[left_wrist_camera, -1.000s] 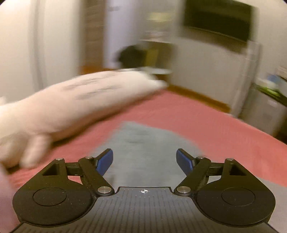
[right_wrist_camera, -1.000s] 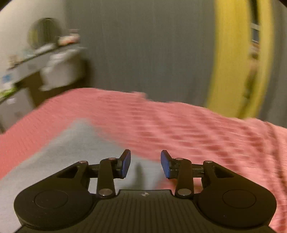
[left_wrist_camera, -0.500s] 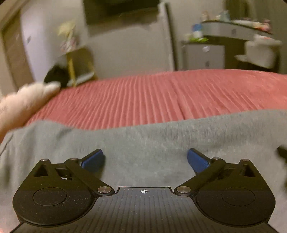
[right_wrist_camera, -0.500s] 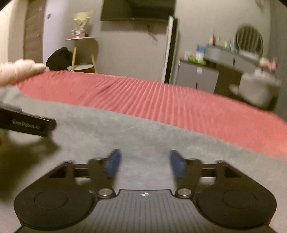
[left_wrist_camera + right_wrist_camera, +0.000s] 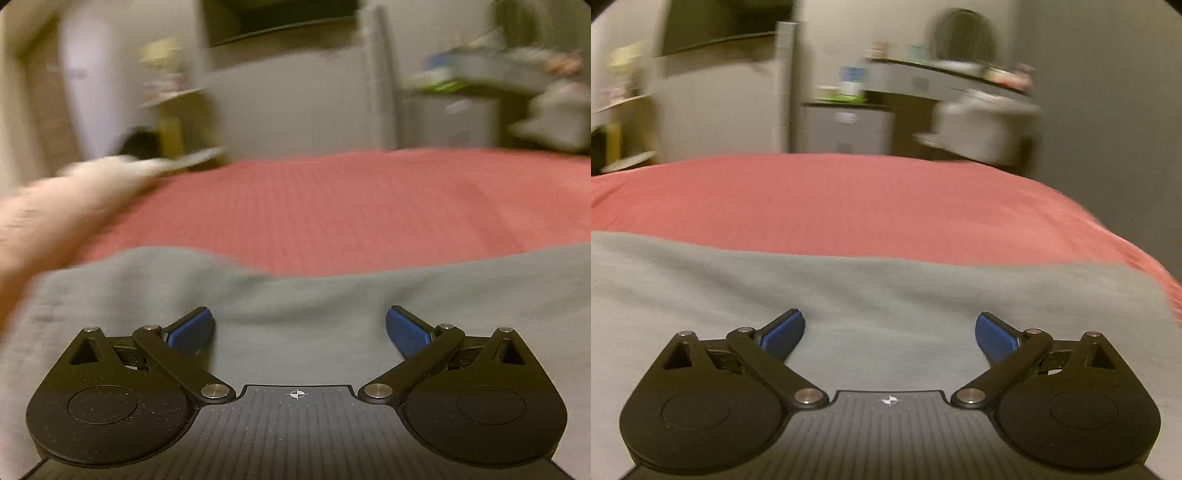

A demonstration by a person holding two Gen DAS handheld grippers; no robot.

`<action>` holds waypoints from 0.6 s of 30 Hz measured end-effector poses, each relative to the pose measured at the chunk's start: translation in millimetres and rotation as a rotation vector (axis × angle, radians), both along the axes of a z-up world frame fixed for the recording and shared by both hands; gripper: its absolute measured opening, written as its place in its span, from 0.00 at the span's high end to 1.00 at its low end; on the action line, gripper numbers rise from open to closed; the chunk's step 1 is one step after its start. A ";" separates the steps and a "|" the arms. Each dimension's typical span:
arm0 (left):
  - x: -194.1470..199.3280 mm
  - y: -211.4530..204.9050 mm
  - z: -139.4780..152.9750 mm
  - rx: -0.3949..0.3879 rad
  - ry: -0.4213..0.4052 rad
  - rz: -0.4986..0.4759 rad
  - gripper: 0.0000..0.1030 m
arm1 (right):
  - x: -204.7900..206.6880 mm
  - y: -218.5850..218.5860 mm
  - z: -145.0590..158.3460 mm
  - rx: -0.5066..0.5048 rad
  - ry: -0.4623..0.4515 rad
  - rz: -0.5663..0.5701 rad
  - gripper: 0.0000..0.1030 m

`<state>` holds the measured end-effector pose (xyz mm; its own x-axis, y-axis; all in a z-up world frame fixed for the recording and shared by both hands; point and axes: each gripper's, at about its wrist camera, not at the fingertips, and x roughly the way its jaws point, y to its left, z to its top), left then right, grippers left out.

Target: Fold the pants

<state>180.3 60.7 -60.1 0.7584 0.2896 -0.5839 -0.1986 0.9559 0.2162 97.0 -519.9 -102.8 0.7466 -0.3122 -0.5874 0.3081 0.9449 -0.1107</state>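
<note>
Since half a second ago the right claw [image 5: 890, 332] has spread its blue pads wider; the left claw [image 5: 300, 332] stays spread. Both grip nothing, low over the grey pants [image 5: 295, 295] [image 5: 849, 291], which lie flat across the red bedspread [image 5: 351, 210] [image 5: 849, 203].

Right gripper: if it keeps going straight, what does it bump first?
Most likely the flat grey fabric pants, lying just ahead of the open right gripper on the ribbed red bedspread; depth is unclear.
</note>
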 end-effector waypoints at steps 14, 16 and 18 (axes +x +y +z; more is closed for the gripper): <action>-33.2 -22.3 32.3 0.067 -0.001 -0.156 0.00 | -21.9 -35.1 33.4 0.028 -0.041 -0.311 0.10; -46.8 -56.0 32.2 -0.032 0.005 -0.238 0.00 | -41.8 17.0 35.6 0.071 -0.081 -0.118 0.10; -55.9 -90.4 24.0 -0.114 0.053 -0.325 0.00 | -48.6 64.9 30.3 0.102 -0.053 0.073 0.10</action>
<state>124.4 -29.7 -36.0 0.7680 -0.0309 -0.6397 0.1285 0.9860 0.1067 48.4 -454.9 -72.5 0.7962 -0.1965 -0.5723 0.2410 0.9705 0.0021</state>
